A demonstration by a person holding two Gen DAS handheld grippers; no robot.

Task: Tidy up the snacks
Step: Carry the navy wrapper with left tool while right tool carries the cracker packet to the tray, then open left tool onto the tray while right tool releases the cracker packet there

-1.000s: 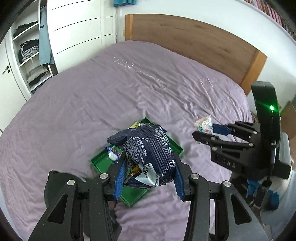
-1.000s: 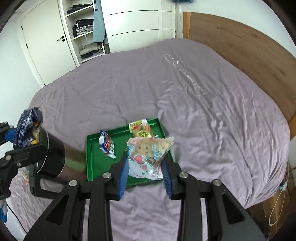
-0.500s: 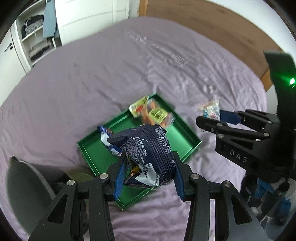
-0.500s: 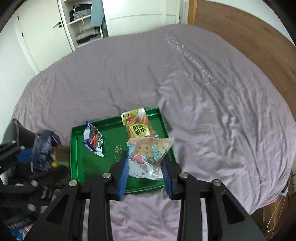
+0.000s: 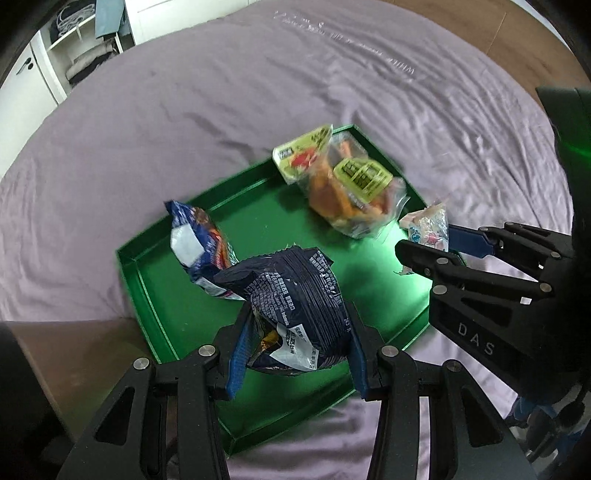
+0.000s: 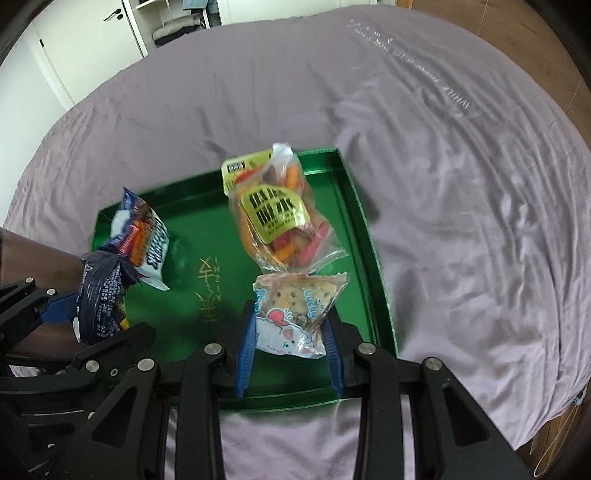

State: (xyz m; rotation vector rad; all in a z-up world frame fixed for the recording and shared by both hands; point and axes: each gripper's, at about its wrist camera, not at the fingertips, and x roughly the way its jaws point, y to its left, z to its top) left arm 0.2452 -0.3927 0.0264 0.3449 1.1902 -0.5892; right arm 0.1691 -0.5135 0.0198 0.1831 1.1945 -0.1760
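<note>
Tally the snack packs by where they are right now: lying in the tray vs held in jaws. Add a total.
Lying in the green tray: 2, the blue-and-white packet and the clear bag with the yellow-green label
Held in jaws: 2, the dark navy bag and the cracker pack
Total: 4

A home bedroom: purple-sheeted bed [image 5: 258, 92], wooden headboard [image 5: 498, 26], open wardrobe shelves [image 5: 85, 55].
</note>
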